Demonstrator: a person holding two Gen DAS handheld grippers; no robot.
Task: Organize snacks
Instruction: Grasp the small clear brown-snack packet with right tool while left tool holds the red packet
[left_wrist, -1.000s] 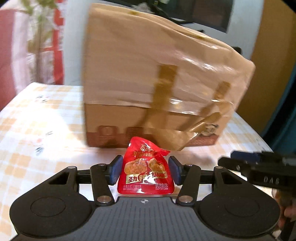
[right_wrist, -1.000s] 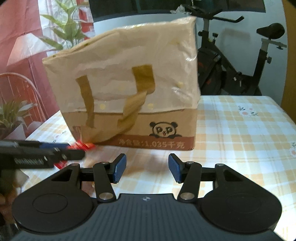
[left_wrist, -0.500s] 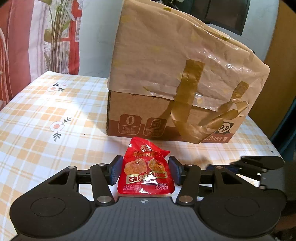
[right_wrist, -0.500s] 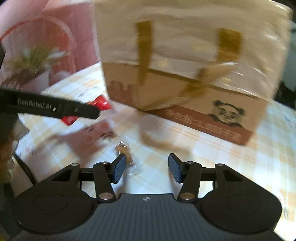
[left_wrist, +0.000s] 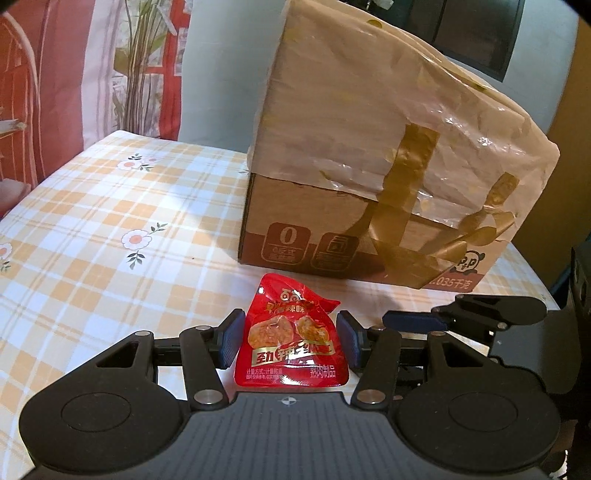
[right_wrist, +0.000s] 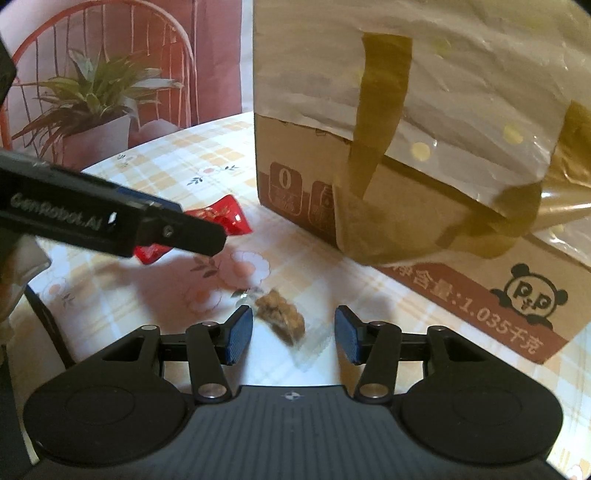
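A red snack packet stands upright between the blue pads of my left gripper, which is shut on it. In the right wrist view the same packet hangs just above the checked tablecloth, behind the left gripper. A small clear-wrapped brown snack lies on the cloth between the fingers of my right gripper, which is open; the pads stand clear of it on both sides. The right gripper shows side-on at the right of the left wrist view.
A large cardboard box draped with a crinkled tan bag with gold handles stands on the table just behind both snacks; it is also in the right wrist view. A potted plant and a red chair stand beyond the table's left edge.
My right gripper has swung left and down towards the cloth, bringing the brown snack between its fingers. The left gripper keeps hold of the red packet and has only turned a little.
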